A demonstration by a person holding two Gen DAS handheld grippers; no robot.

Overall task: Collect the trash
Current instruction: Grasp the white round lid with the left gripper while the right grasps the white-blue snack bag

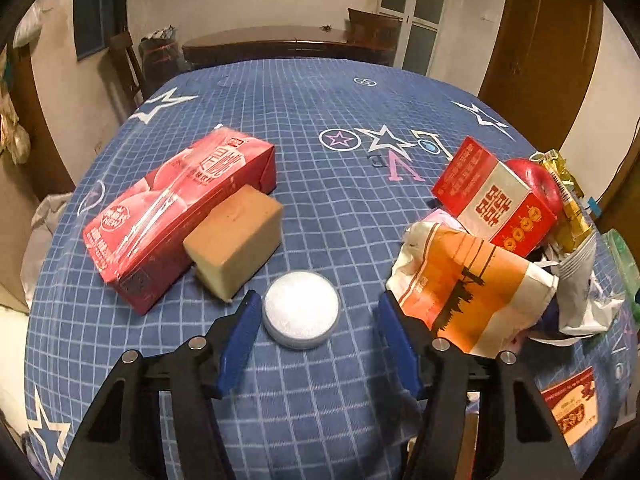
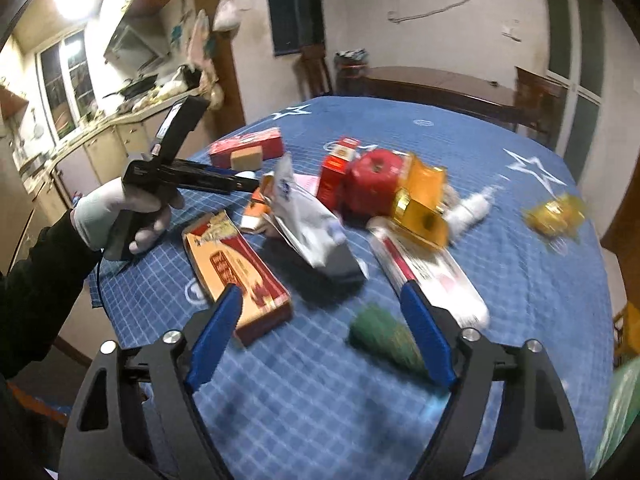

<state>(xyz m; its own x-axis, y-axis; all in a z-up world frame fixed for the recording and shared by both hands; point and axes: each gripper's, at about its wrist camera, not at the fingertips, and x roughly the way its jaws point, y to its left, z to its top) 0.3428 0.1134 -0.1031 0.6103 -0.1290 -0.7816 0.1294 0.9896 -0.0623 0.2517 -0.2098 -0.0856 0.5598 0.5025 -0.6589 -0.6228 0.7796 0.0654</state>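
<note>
The white round lid (image 1: 301, 309) is framed just ahead of the left gripper (image 1: 316, 316), between its released jaws, beside the brown block (image 1: 236, 238); no long axis is presented.

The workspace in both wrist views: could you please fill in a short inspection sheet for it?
Surface: blue checked tablecloth with star prints.
Job's things: long red carton, brown block leaning on it, round white lid, flat red-and-tan box, green cone, blurred.
Clutter: heap with orange-and-white bag, red-and-white box, red apple-shaped thing.
Grippers: left tool open, lid between its fingers; right tool open, nothing held.
Cables: thin black lead below gloved hand.
Surroundings: wooden table, kitchen counter.
</note>
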